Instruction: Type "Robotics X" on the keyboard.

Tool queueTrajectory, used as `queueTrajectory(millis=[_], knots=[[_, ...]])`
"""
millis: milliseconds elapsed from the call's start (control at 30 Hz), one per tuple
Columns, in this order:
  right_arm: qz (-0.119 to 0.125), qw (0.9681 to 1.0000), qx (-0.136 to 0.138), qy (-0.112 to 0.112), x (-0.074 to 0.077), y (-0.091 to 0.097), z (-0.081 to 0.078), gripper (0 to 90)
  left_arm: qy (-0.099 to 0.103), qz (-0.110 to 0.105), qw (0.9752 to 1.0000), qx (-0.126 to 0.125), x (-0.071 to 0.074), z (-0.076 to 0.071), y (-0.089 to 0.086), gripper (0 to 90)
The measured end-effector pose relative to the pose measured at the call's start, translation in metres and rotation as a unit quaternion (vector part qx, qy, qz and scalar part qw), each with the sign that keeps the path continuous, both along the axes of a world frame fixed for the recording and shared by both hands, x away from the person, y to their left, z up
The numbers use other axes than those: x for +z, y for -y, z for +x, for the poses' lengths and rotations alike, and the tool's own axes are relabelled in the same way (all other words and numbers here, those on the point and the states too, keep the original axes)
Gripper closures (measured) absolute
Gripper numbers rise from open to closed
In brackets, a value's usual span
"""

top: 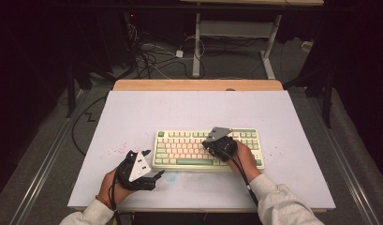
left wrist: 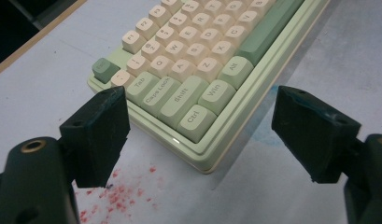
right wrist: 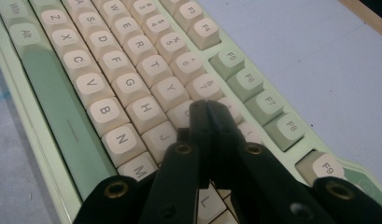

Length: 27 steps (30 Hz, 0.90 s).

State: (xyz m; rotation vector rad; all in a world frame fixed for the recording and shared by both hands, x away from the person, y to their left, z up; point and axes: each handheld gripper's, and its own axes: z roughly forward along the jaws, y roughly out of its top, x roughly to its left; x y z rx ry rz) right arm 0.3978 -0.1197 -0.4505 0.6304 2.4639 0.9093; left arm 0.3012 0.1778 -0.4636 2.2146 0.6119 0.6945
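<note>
Item 1: keyboard (top: 189,150). Pale green case, cream letter keys, green modifier keys and a long green space bar. Lies flat on the tabletop (top: 133,117), toward the near edge and slightly right of centre, its long side parallel to that edge. In the left gripper view its near left corner (left wrist: 198,149) shows with Ctrl, Shift, Caps Lock and Tab legible.

Item 2: right gripper (top: 216,144). Held over the right half of the keyboard, grey three-cornered plate on top, cable trailing back along the sleeve. In the right gripper view (right wrist: 208,116) the 2 black jaws are pressed together with nothing between them, their tips above the keys beside H, J and Y; whether the tips touch a key cannot be told.

Item 3: left gripper (top: 154,176). Held just off the keyboard's near left corner, above bare tabletop, pointing toward the keyboard. In the left gripper view (left wrist: 202,135) the jaws stand wide apart and hold nothing; the keyboard corner shows between them, apart from both.

Item 4: tabletop surface. White sheet over a wooden board, red speckled stains (left wrist: 116,193) near the left gripper, a faint blue smear (left wrist: 268,135) by the keyboard's front edge.
</note>
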Motion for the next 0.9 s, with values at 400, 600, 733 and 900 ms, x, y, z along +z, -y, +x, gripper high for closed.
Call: queueTrajectory(millis=[400,600,733,900], knots=[[-0.002,1.0,-0.002,0.004,0.0,0.0,0.0,90.0,-0.003,0.005,1.0,-0.004,-0.001,0.001,0.001,18.2],[-0.019,0.9998,0.001,0.005,-0.002,-0.003,-0.001,90.0,-0.006,0.006,1.0,-0.006,-0.001,0.001,0.001,18.2],[-0.011,0.9999,-0.001,-0.001,0.001,0.0,0.0,90.0,-0.006,0.004,1.0,-0.005,-0.001,0.001,0.001,18.2],[0.02,0.9997,-0.007,0.012,0.01,0.006,-0.004,86.0,-0.006,0.005,1.0,-0.005,0.0,0.001,0.001,18.3]])
